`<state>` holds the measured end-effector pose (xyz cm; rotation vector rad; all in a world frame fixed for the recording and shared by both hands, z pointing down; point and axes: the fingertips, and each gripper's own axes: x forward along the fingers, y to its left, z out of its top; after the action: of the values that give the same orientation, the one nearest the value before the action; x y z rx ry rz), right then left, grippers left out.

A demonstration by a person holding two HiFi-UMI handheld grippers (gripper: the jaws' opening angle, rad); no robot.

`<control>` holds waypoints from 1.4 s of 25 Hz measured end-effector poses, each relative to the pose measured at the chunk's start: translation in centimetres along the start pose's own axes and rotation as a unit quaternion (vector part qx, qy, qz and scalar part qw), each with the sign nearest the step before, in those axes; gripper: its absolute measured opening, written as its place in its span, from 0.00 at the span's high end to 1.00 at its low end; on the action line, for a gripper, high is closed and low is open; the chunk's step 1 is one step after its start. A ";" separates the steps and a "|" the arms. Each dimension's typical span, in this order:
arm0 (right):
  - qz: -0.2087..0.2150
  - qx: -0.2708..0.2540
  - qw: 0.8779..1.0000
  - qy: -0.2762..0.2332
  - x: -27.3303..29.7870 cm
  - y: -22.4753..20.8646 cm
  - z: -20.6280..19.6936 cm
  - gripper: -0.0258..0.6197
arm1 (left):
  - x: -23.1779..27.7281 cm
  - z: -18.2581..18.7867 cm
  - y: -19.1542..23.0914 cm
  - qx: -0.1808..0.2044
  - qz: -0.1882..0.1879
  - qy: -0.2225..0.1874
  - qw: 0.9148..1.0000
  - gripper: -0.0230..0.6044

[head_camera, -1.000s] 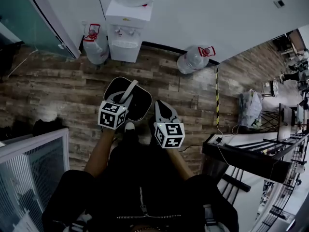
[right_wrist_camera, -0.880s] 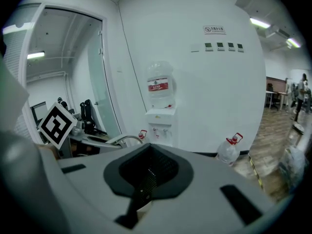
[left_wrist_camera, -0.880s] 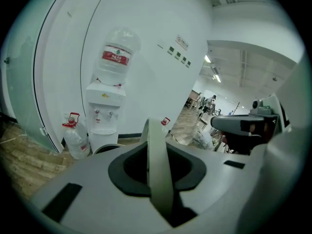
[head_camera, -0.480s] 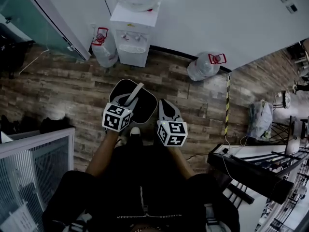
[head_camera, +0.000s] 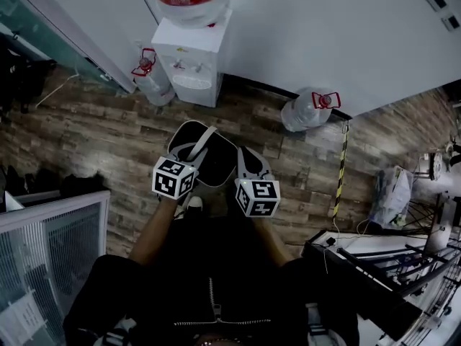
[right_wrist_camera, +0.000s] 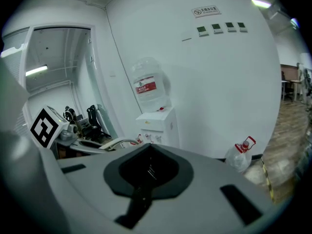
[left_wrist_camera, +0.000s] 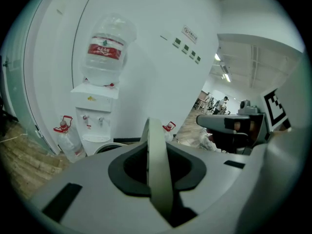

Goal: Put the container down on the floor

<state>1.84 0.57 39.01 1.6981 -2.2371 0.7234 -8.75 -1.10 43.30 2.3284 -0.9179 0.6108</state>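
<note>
The container [head_camera: 209,157] is a black bucket with a pale rim, hanging above the wooden floor in front of the person's legs. Its grey bail handle [head_camera: 199,143] rises toward my left gripper [head_camera: 189,157], which is shut on it. In the left gripper view the handle [left_wrist_camera: 157,169] runs as a pale strap between the closed jaws, and a bit of the container's rim [left_wrist_camera: 108,147] shows beyond. My right gripper [head_camera: 245,163] hovers just right of the container, shut and holding nothing; its jaws [right_wrist_camera: 146,174] meet with nothing between them.
A white water dispenser [head_camera: 189,63] stands against the wall ahead, with a water jug [head_camera: 150,80] on the floor at its left and another jug [head_camera: 307,110] at its right. A glass partition [head_camera: 50,244] is near left, a dark rack [head_camera: 374,265] near right.
The view has moved toward the water dispenser, which now sits lower and larger in frame. Both grippers and the hanging container keep the same places relative to the person.
</note>
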 end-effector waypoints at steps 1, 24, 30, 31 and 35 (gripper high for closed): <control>0.003 0.001 1.000 0.001 0.2 -1.0 0.4 0.95 | 0.8 0.5 -0.4 -0.002 0.002 0.001 1.000 0.85; -0.024 0.036 0.999 -0.002 1.4 -22.5 5.7 0.95 | 17.4 10.4 -6.1 -0.039 0.019 -0.012 0.999 0.85; -0.026 0.034 0.999 -0.002 4.3 -23.1 7.6 0.95 | 20.4 12.5 -4.8 -0.040 0.015 -0.015 0.999 0.85; -0.026 0.033 0.999 -0.002 5.2 -23.4 8.2 0.95 | 21.2 13.1 -4.4 -0.040 0.014 -0.015 0.999 0.85; -0.026 0.019 0.999 0.005 8.7 -24.7 10.3 0.95 | 24.4 14.8 -2.8 -0.038 0.008 -0.013 0.999 0.85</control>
<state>23.77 -17.00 40.25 1.7585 -2.1772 0.7660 12.44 -20.29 45.73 2.2679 -0.9562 0.5422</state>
